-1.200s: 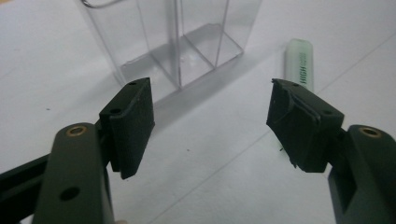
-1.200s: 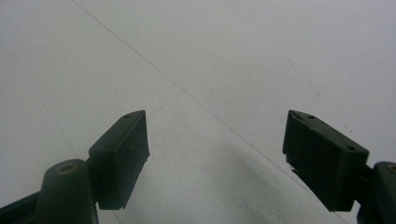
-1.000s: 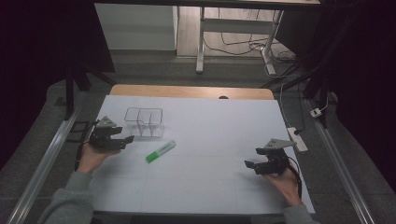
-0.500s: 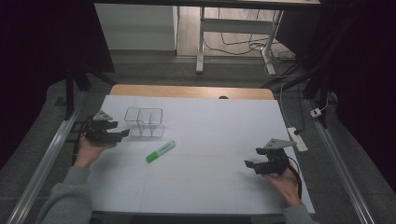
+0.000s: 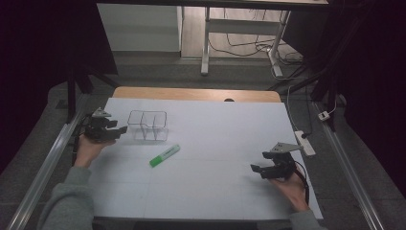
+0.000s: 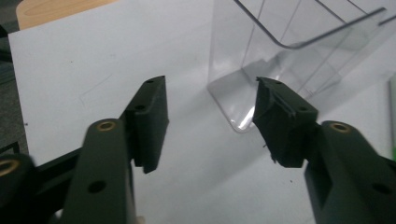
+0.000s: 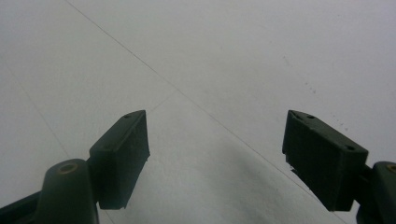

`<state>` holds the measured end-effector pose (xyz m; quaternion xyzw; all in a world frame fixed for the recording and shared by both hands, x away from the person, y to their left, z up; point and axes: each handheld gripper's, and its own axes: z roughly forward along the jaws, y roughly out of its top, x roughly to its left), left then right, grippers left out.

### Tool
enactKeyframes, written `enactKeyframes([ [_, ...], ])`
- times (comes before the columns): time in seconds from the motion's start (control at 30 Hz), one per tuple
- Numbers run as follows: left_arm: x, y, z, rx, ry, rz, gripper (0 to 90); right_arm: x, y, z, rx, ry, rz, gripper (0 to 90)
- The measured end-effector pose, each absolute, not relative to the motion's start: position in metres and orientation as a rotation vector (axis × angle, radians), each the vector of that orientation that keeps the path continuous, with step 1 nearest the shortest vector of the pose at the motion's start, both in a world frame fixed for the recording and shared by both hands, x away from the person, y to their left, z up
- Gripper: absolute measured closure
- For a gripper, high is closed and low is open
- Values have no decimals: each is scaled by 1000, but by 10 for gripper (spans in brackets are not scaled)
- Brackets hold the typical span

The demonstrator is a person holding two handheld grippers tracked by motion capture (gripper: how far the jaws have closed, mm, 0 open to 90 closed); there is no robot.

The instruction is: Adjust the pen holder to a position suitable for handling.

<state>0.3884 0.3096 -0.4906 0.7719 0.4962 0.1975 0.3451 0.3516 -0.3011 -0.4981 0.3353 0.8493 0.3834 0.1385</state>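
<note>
A clear plastic two-compartment box (image 5: 147,125) stands upright at the table's back left. My left gripper (image 5: 119,130) is just to its left, pointing at it. In the left gripper view the box's near corner (image 6: 243,107) sits just beyond the right fingertip (image 6: 280,121). The jaws have just been closing, but they stand apart and no pad presses on anything. A green highlighter (image 5: 164,155) lies flat in front of the box. My right gripper (image 5: 257,170) rests low over the sheet at the right, open (image 7: 217,154) with bare paper between its fingers.
White paper (image 5: 215,124) covers the table, with a wooden strip (image 5: 191,93) along the far edge. A white power strip (image 5: 305,142) lies at the right edge. Metal rails (image 5: 43,172) run along both sides. Desk legs and cables stand beyond the table.
The left hand has moved away from the person and slightly left, up to the box's left side. The right hand, the box and the highlighter have stayed put.
</note>
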Motion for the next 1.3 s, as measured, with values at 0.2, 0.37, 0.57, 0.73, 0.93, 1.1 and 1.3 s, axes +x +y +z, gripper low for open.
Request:
enactKeyframes([
  [0.2, 399, 311, -498, 2005, 1299, 482, 657, 352, -301, -498, 972, 2456, 1105, 224],
  [0.37, 404, 310, -505, 2026, 1308, 450, 887, 352, -301, -499, 978, 2458, 1096, 225],
  [0.57, 410, 304, -510, 2040, 1289, 424, 889, 352, -300, -500, 975, 2462, 1086, 226],
  [0.73, 412, 301, -512, 2043, 1275, 408, 890, 352, -300, -500, 982, 2461, 1087, 227],
  [0.93, 415, 298, -514, 2042, 1268, 393, 890, 352, -300, -500, 979, 2465, 1082, 227],
  [1.1, 415, 299, -516, 2017, 1281, 361, 890, 352, -300, -500, 980, 2463, 1080, 228],
  [1.3, 415, 297, -516, 2026, 1283, 356, 890, 353, -299, -501, 982, 2465, 1075, 229],
])
